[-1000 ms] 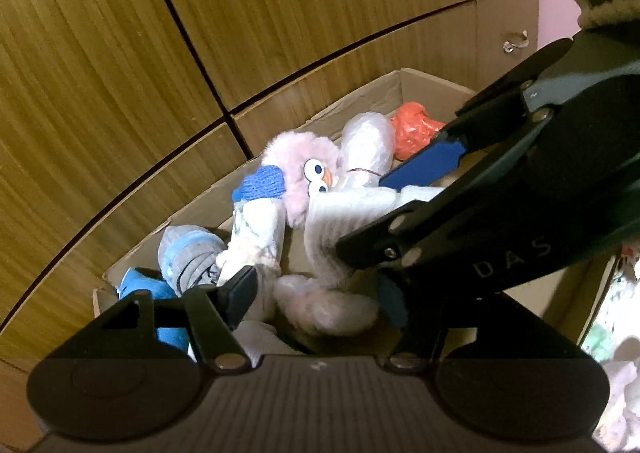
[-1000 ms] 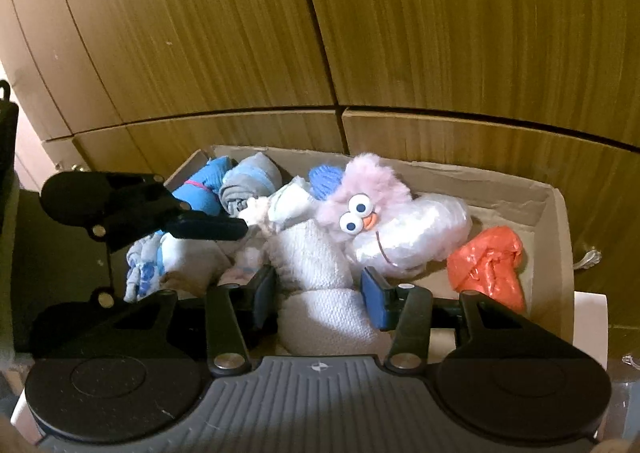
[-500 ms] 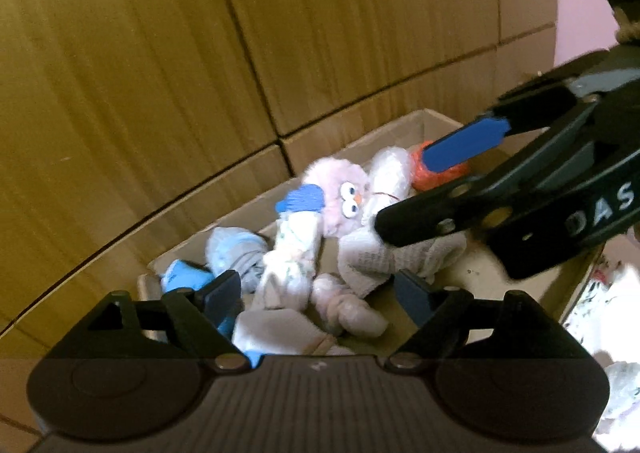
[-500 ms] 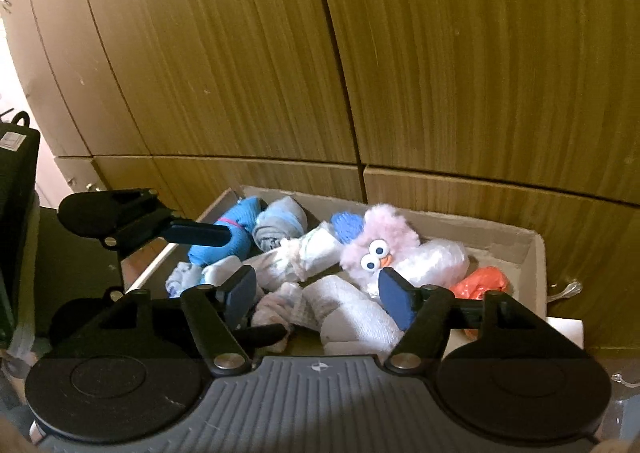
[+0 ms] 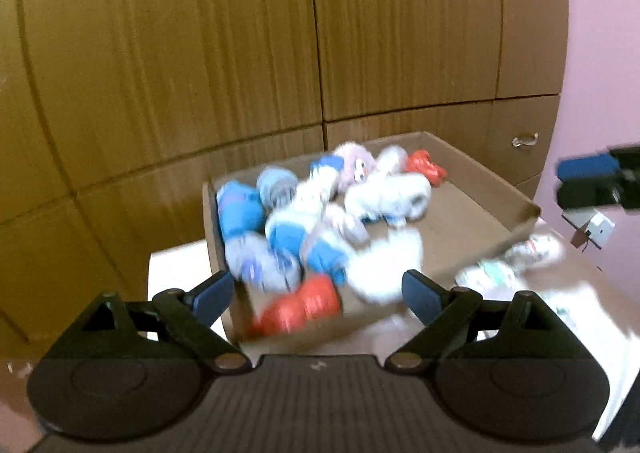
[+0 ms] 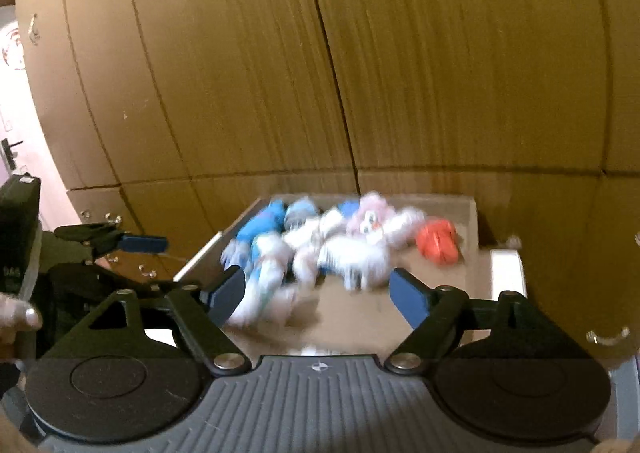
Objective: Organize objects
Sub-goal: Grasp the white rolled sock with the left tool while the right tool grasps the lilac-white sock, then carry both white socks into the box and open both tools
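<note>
Change: both grippers are pulling back from the box [image 5: 472, 169], which is looking smaller and farther off than a second ago; the rolled white sock that was sitting between the right fingers is now lying among the others.
Left gripper [image 5: 318, 293]: its jaws have just been opening and are standing wide, with nothing between them; the pile is only showing through the gap.
Right gripper [image 6: 316, 295]: its jaws have just been opening too and are gaping, gripping nothing.
Why open: my reading is that a bundle has been let go into the box and both claws are spreading to clear the cloth as they are backing away.
Socks [image 5: 280, 229]: white and blue rolls are crowding the left half of the box, probably so that like things are lying together; blur is hiding the detail.
Toy [image 6: 370, 215]: a pink fuzzy thing with eyes is sitting at the back, touching the rolls.
Red bundle [image 6: 436, 241]: it is lying apart at the right end.
Left view only: a second red piece [image 5: 298, 309] is lying at the near corner, and loose pale items [image 5: 516, 257] are waiting outside the box to the right.
Right view only: the left tool is showing from the side, with a hand [image 6: 16, 317] on it.
Backdrop: wooden doors [image 6: 400, 53] are filling both views.
</note>
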Demonstrator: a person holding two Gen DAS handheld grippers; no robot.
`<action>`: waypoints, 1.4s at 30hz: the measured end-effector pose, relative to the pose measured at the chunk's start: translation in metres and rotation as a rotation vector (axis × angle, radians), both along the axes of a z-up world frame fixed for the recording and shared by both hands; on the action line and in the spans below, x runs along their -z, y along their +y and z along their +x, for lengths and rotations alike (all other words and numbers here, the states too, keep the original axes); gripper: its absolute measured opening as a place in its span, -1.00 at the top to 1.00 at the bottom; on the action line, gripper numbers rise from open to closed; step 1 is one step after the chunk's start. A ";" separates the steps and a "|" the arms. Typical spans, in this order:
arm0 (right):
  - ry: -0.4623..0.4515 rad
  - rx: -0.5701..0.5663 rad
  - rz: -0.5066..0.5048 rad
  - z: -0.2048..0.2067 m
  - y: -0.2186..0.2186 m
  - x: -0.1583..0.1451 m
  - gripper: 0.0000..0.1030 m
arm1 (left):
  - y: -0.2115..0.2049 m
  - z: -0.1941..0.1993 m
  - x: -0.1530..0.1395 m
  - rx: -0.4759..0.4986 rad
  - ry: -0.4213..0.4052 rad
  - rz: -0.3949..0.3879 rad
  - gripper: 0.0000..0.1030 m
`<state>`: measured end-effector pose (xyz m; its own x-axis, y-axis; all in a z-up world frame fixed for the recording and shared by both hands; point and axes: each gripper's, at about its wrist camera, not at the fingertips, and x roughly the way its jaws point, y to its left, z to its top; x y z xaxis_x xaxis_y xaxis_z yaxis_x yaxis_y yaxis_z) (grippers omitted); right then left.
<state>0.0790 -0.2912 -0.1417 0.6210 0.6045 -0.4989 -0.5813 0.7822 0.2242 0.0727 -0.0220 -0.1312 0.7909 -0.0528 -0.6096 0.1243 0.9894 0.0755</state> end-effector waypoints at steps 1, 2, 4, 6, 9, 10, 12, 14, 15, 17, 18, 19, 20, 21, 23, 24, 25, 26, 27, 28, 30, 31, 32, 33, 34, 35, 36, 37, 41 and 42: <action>-0.012 0.013 -0.018 -0.012 -0.001 0.009 -0.65 | -0.002 -0.006 0.006 0.000 0.006 -0.011 -0.76; -0.010 0.018 -0.037 -0.021 -0.002 0.017 -0.66 | -0.005 -0.010 0.012 -0.001 0.011 -0.014 -0.76; -0.011 0.025 -0.065 -0.035 0.000 0.034 -0.65 | -0.013 -0.014 0.023 0.004 0.028 -0.001 -0.76; -0.005 0.028 -0.084 -0.043 0.003 0.049 -0.65 | -0.019 -0.014 0.033 0.009 0.041 0.005 -0.76; 0.011 0.033 -0.110 -0.050 0.007 0.065 -0.63 | -0.025 -0.009 0.044 0.000 0.057 0.010 -0.68; 0.009 0.036 -0.119 -0.051 0.008 0.067 -0.63 | -0.025 -0.011 0.047 -0.005 0.061 0.004 -0.65; -0.006 0.035 -0.135 -0.052 0.008 0.070 -0.62 | -0.025 -0.011 0.050 -0.010 0.072 -0.010 -0.52; -0.017 0.039 -0.152 -0.052 0.010 0.073 -0.60 | -0.027 -0.009 0.055 -0.012 0.074 -0.004 -0.47; -0.019 0.038 -0.159 -0.052 0.010 0.075 -0.56 | -0.027 -0.008 0.056 -0.014 0.074 -0.005 -0.43; -0.020 0.044 -0.168 -0.050 0.011 0.078 -0.44 | -0.026 -0.007 0.059 -0.017 0.078 -0.016 -0.33; -0.016 0.042 -0.166 -0.049 0.010 0.080 -0.37 | -0.026 -0.007 0.060 -0.019 0.077 -0.016 -0.26; -0.009 0.041 -0.166 -0.048 0.010 0.081 -0.32 | -0.027 -0.007 0.062 -0.019 0.078 -0.014 -0.24; -0.008 0.042 -0.165 -0.048 0.009 0.083 -0.29 | -0.027 -0.007 0.063 -0.017 0.080 -0.012 -0.20; -0.005 0.040 -0.163 -0.048 0.009 0.084 -0.22 | -0.028 -0.007 0.064 -0.015 0.080 -0.010 -0.09; -0.005 0.037 -0.161 -0.049 0.009 0.084 -0.12 | -0.027 -0.010 0.063 -0.019 0.072 -0.018 0.23; -0.009 0.037 -0.159 -0.050 0.009 0.084 -0.06 | -0.026 -0.010 0.062 -0.020 0.073 -0.027 0.40; -0.009 0.036 -0.156 -0.051 0.009 0.084 -0.02 | -0.026 -0.010 0.062 -0.018 0.072 -0.034 0.44; -0.007 0.036 -0.152 -0.051 0.008 0.084 0.02 | -0.026 -0.010 0.062 -0.015 0.075 -0.032 0.51; -0.009 0.035 -0.148 -0.052 0.008 0.084 0.07 | -0.026 -0.010 0.063 -0.014 0.076 -0.031 0.54; -0.008 0.033 -0.147 -0.053 0.008 0.085 0.10 | -0.026 -0.011 0.063 -0.014 0.074 -0.033 0.55; -0.005 0.039 -0.138 -0.053 0.005 0.086 0.13 | -0.026 -0.013 0.063 -0.011 0.074 -0.041 0.57; -0.003 0.040 -0.133 -0.053 0.004 0.085 0.13 | -0.025 -0.014 0.062 -0.010 0.075 -0.044 0.57; -0.003 0.042 -0.130 -0.053 0.003 0.085 0.14 | -0.025 -0.014 0.062 -0.009 0.076 -0.044 0.58; -0.008 0.044 -0.129 -0.055 0.003 0.084 0.15 | -0.025 -0.016 0.061 -0.009 0.074 -0.043 0.58; -0.013 0.046 -0.125 -0.056 0.002 0.082 0.15 | -0.025 -0.017 0.060 -0.009 0.073 -0.046 0.58; -0.012 0.047 -0.121 -0.056 0.001 0.080 0.16 | -0.024 -0.019 0.058 -0.010 0.071 -0.051 0.58; -0.012 0.047 -0.115 -0.057 -0.001 0.078 0.16 | -0.023 -0.021 0.056 -0.010 0.068 -0.057 0.58; -0.014 0.050 -0.110 -0.058 -0.003 0.076 0.16 | -0.022 -0.023 0.053 -0.008 0.066 -0.060 0.58; -0.026 0.053 -0.097 -0.064 -0.013 0.063 0.16 | -0.020 -0.034 0.038 -0.003 0.048 -0.069 0.58; -0.033 0.056 -0.096 -0.065 -0.015 0.058 0.16 | -0.021 -0.038 0.032 0.000 0.039 -0.066 0.58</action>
